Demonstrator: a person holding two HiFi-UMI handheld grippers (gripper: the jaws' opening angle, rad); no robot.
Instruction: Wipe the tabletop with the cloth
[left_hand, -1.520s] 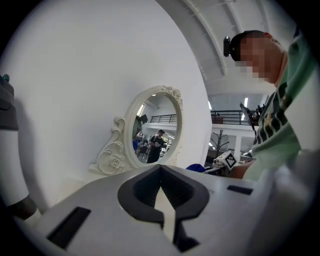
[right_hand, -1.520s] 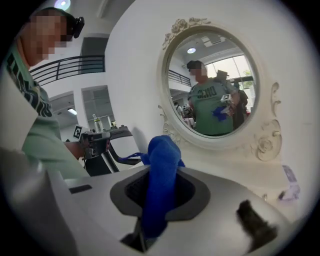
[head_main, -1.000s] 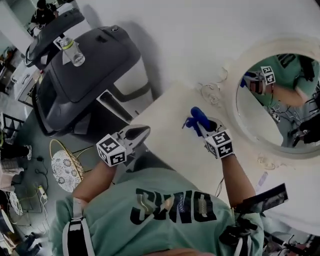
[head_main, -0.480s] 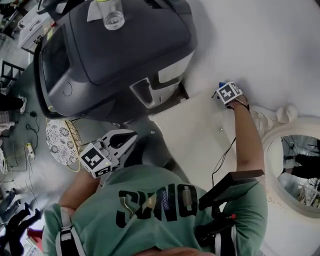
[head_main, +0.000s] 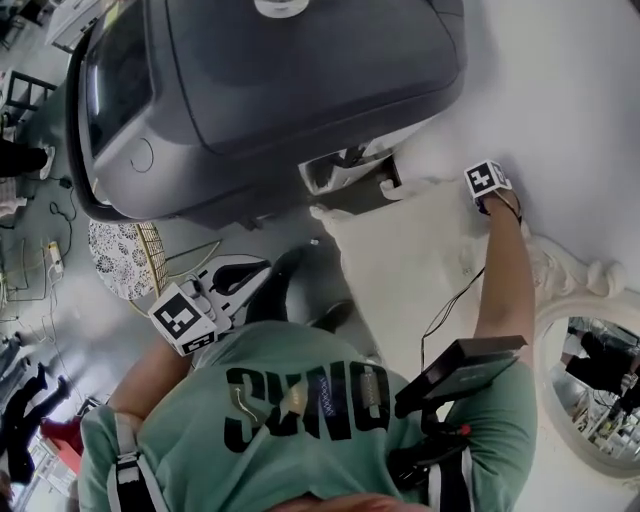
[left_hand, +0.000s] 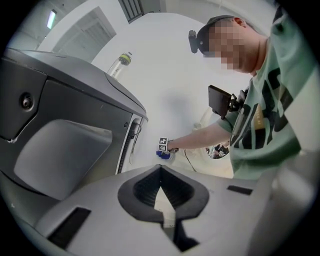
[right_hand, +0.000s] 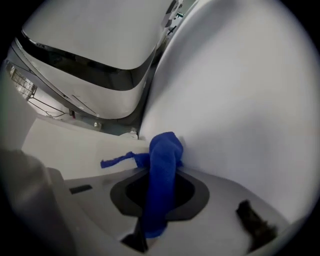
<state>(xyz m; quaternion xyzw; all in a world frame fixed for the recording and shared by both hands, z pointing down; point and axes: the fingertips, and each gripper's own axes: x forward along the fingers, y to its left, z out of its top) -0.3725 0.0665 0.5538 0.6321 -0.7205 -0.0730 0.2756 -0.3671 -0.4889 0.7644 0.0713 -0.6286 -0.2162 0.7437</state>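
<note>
At the left, the left tool (head_main: 250, 272) hangs off the bench (head_main: 410, 270), over the floor beside the person's leg, its jaws drawn together at the tips with nothing between them. Above it stands a large grey machine (head_main: 280, 90), close against the bench's far edge. Further right, the arm reaches across the cream top to its far corner by the white wall, where the right tool (right_hand: 160, 187) is clamped on the blue cloth (right_hand: 164, 150). The cloth's bunched end is pushed out ahead of the jaws onto the corner, and a thin frayed strand trails to the left. The cloth looks light, soft and limp, so it should fold and drag rather than slide flat. A pinch around the gathered middle, as here, seems the best hold, leaving enough free to press down. At the far right is a mirror (head_main: 600, 380) in a white ornate frame.
</note>
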